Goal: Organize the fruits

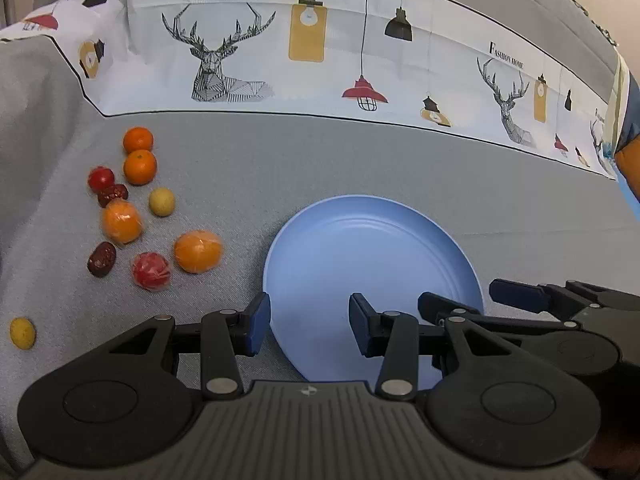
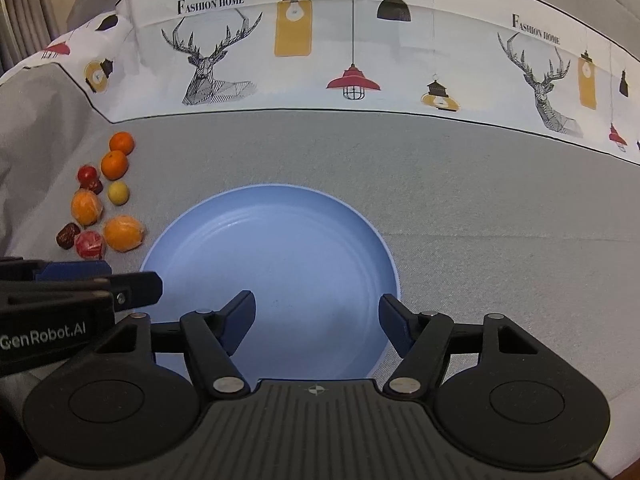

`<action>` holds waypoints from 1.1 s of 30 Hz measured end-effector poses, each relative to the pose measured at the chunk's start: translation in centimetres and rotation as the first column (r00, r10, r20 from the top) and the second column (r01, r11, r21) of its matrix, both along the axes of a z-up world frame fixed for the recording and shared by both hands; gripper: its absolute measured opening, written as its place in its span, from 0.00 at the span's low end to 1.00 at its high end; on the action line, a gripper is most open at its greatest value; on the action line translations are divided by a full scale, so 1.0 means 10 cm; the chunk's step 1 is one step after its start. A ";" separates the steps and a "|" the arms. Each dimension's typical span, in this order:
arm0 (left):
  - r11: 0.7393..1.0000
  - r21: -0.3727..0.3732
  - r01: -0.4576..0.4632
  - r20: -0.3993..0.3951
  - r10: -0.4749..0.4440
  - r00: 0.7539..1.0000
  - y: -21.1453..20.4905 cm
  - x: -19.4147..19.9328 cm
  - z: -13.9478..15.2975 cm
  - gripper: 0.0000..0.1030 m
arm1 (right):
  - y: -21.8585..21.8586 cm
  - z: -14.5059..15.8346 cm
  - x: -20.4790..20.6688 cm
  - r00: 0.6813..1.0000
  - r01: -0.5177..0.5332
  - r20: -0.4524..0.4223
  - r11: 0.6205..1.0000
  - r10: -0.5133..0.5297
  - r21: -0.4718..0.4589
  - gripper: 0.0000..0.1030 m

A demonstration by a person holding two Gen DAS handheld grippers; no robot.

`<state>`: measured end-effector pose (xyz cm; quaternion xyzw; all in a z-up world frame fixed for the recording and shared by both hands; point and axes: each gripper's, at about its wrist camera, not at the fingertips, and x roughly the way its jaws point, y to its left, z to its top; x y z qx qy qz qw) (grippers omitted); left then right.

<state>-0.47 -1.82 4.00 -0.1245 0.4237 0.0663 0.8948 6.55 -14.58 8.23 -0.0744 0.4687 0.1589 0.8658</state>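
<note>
Left wrist view: the left gripper (image 1: 308, 326) hangs low over the near rim of the round, shallow blue plate (image 1: 372, 240), jaws spread wide, nothing between them. The plate is bare. Left of it, on the grey woven tablecloth (image 1: 248, 168), lies a loose cluster of fruit: two bare orange mandarins (image 1: 139, 166), two film-wrapped mandarins (image 1: 198, 251), a wrapped red fruit (image 1: 152, 271), a small bare red fruit (image 1: 101, 178), two dark wrinkled dates (image 1: 101, 259), and a pale yellow round fruit (image 1: 161, 201). One more small yellow fruit (image 1: 22, 333) sits well apart, near the left edge. The right gripper (image 1: 486, 300) shows at the right, also empty.

Right wrist view: the right gripper (image 2: 316, 320) is open wide over the plate's (image 2: 280, 240) near half, holding nothing. The fruit cluster (image 2: 100, 208) lies just beyond the plate's left rim. The left gripper (image 2: 120, 280) pokes in from the left.

Judgement: nothing is sorted yet; every fruit is still on the cloth, so all the work remains, presumably moving the fruit onto the plate.
</note>
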 end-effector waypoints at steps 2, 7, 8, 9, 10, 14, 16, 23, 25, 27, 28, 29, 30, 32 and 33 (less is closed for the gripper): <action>0.999 0.024 -0.021 0.010 0.021 1.000 0.02 -0.01 0.03 0.46 | 0.00 0.00 0.00 1.000 0.007 0.006 1.000 -0.007 -0.002 0.68; 0.984 0.098 -0.150 0.029 0.148 0.989 0.24 -0.06 0.08 0.16 | 0.01 0.02 0.02 1.000 0.015 0.016 1.000 -0.016 0.023 0.44; 0.978 0.099 -0.185 0.025 0.183 0.983 0.31 -0.07 0.08 0.16 | 0.01 0.03 0.02 1.000 0.016 0.016 0.999 -0.017 0.032 0.42; 0.968 0.114 -0.224 0.025 0.222 0.975 0.36 -0.10 0.08 0.17 | 0.02 0.04 0.02 1.000 0.017 0.016 0.999 -0.017 0.041 0.40; 0.953 0.127 -0.274 0.012 0.274 0.962 0.45 -0.12 0.07 0.17 | 0.04 0.05 0.02 1.000 0.015 0.018 0.999 -0.016 0.052 0.40; 0.893 0.141 -0.428 -0.025 0.436 0.900 0.78 -0.22 0.07 0.18 | 0.16 0.09 -0.02 1.000 -0.015 0.028 0.995 0.013 0.102 0.41; 0.865 0.131 -0.484 -0.050 0.494 0.868 0.96 -0.28 0.06 0.19 | 0.24 0.11 -0.03 0.999 -0.037 0.030 0.991 0.033 0.130 0.41; 0.792 0.207 -0.575 -0.079 0.599 0.797 1.37 -0.49 -0.19 0.43 | 0.53 0.15 -0.10 0.994 -0.112 0.033 0.971 0.107 0.212 0.42; 0.779 0.215 -0.588 -0.056 0.611 0.789 1.43 -0.53 -0.13 0.44 | 0.62 0.12 -0.11 0.991 -0.135 0.032 0.968 0.131 0.212 0.42; 0.772 0.232 -0.592 -0.052 0.618 0.785 1.46 -0.56 -0.12 0.48 | 0.75 0.08 -0.10 0.987 -0.163 0.035 0.966 0.160 0.200 0.44; 0.774 0.236 -0.588 -0.075 0.618 0.783 1.47 -0.55 -0.15 0.48 | 0.81 0.07 -0.09 0.985 -0.172 0.035 0.965 0.168 0.198 0.45; 0.773 0.248 -0.583 -0.089 0.618 0.781 1.47 -0.55 -0.18 0.48 | 0.86 0.05 -0.07 0.984 -0.177 0.034 0.964 0.174 0.199 0.46; 0.770 0.263 -0.581 -0.086 0.619 0.781 1.46 -0.55 -0.19 0.49 | 0.90 0.04 -0.06 0.984 -0.180 0.033 0.963 0.177 0.202 0.47; 0.764 0.270 -0.587 -0.089 0.626 0.774 1.48 -0.60 -0.19 0.49 | 1.00 0.00 -0.03 0.982 -0.189 0.023 0.960 0.188 0.209 0.48; 0.760 0.270 -0.591 -0.093 0.631 0.770 1.50 -0.57 -0.21 0.49 | 1.05 -0.03 -0.01 0.980 -0.196 0.020 0.958 0.196 0.208 0.50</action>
